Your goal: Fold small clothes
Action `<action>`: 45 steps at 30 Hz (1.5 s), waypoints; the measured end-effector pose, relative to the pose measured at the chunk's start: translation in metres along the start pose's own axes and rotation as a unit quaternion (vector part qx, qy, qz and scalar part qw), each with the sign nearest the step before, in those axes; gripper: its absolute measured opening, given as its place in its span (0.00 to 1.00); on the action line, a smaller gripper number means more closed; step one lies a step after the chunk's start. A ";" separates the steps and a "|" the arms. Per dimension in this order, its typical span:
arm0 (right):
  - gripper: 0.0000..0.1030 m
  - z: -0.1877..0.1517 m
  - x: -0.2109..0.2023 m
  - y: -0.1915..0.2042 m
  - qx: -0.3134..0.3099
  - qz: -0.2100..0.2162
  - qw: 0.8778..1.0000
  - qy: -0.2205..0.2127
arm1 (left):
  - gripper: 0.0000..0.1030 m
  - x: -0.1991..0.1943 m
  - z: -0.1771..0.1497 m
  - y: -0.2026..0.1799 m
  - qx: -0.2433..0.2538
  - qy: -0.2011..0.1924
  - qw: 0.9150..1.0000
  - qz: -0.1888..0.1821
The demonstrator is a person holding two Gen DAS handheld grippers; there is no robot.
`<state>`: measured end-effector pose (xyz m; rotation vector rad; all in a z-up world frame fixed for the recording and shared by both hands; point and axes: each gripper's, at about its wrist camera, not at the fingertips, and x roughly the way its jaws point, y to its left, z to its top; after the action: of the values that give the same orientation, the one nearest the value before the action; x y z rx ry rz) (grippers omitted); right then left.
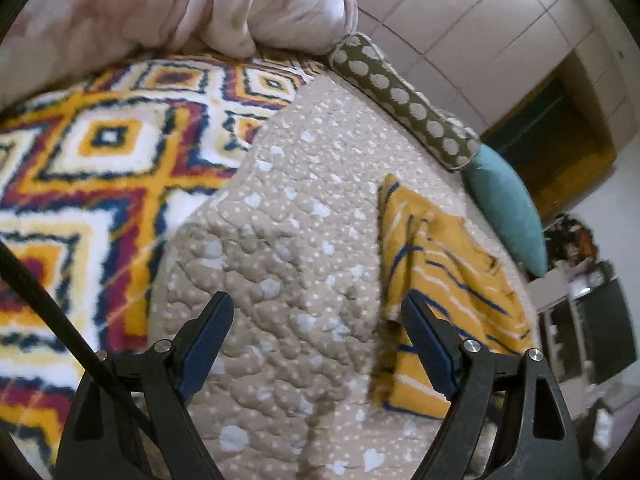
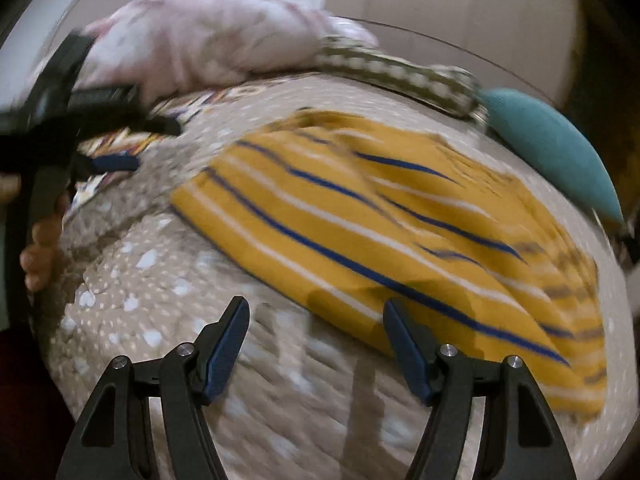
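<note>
Over on the bed, on the beige quilt (image 1: 288,216), sits the little yellow striped shirt (image 2: 360,232). From my right wrist view it lies mostly flat but rumpled, long axis running from upper left to lower right, with the blue and white stripes going the same way. One end points toward the teal pillow (image 2: 560,148), and a straight edge faces my right claw (image 2: 316,344). That claw is spread wide with nothing between its fingers, hovering just short of the shirt's near edge. The view is pretty motion-blurred, so I can't tell which end is the collar.

My left claw (image 1: 316,336) is released too, gaping over bare quilt, with the shirt (image 1: 440,264) just past its right finger. I can also spot the left claw (image 2: 100,136) in the right view, off to the shirt's left. The patterned blanket (image 1: 92,152), polka-dot bolster (image 1: 404,96) and pink bundle (image 1: 208,4) sit behind.
</note>
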<state>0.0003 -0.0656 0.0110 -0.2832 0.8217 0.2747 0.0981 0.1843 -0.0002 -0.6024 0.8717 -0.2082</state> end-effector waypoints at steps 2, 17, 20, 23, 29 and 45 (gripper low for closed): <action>0.72 0.008 0.013 0.021 -0.033 -0.009 0.999 -0.001 | 0.82 -0.001 -0.001 -0.002 0.002 -0.001 1.000 -0.015; 0.22 0.059 0.071 0.091 -0.173 -0.116 0.978 -0.009 | 0.82 -0.012 0.004 0.022 -0.055 -0.029 0.998 -0.022; 0.13 0.070 0.055 0.069 -0.113 -0.078 0.990 -0.015 | 0.82 -0.011 0.002 0.016 -0.041 -0.028 0.999 -0.015; 0.12 0.088 0.014 0.008 0.015 -0.040 0.998 -0.054 | 0.82 -0.008 -0.002 0.005 -0.021 -0.029 0.999 -0.007; 0.11 0.036 -0.071 -0.182 0.300 -0.037 0.945 -0.124 | 0.82 -0.005 -0.013 -0.020 0.020 -0.024 0.999 -0.012; 0.11 -0.116 -0.062 -0.285 0.451 0.040 0.886 -0.103 | 0.82 0.027 -0.099 -0.169 0.188 0.098 0.974 -0.081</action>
<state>-0.0193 -0.3788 0.0224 0.6494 0.6731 -0.0231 0.0502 -0.0056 0.0307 -0.2999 0.9437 -0.5750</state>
